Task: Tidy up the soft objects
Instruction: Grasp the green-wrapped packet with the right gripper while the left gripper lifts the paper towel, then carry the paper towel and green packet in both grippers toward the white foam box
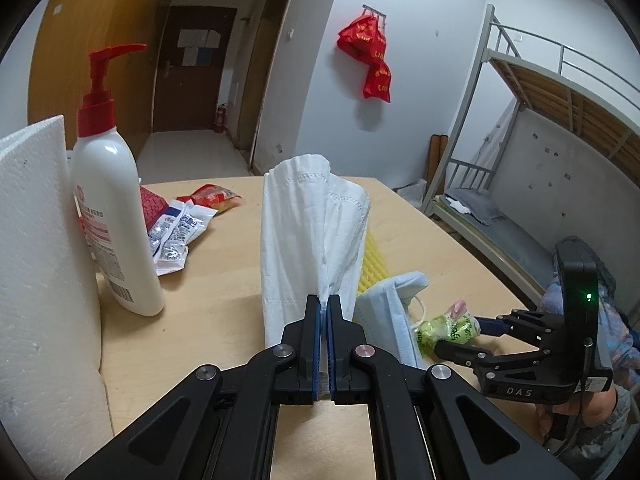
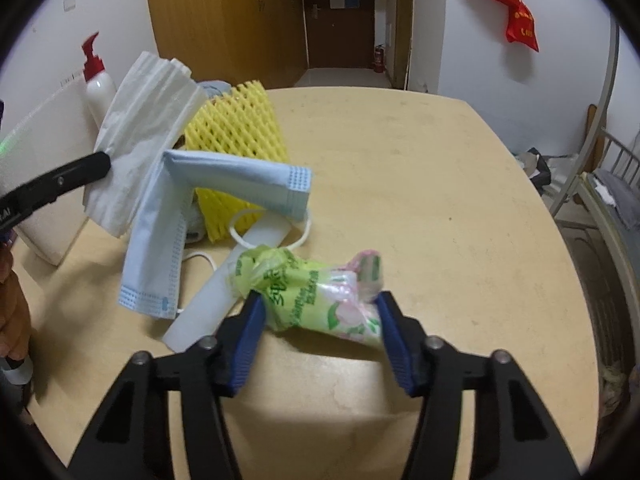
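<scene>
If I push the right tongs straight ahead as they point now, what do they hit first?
The green tissue pack, already sitting between the right tongs. Past it, probably the blue face mask or the table; depth is unclear.

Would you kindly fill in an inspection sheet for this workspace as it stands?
Surface: round-edged wooden table, bare on its right side.
Job's things: white tissue held upright; blue face mask draped over yellow foam net; green tissue pack lying flat.
Clutter: pump bottle, snack wrappers, foam board.
Grippers: left gripper shut on the tissue; right gripper astride the pack, contact unclear.
Cables: nothing seen.
Surroundings: bunk bed, red bag on wall.
</scene>
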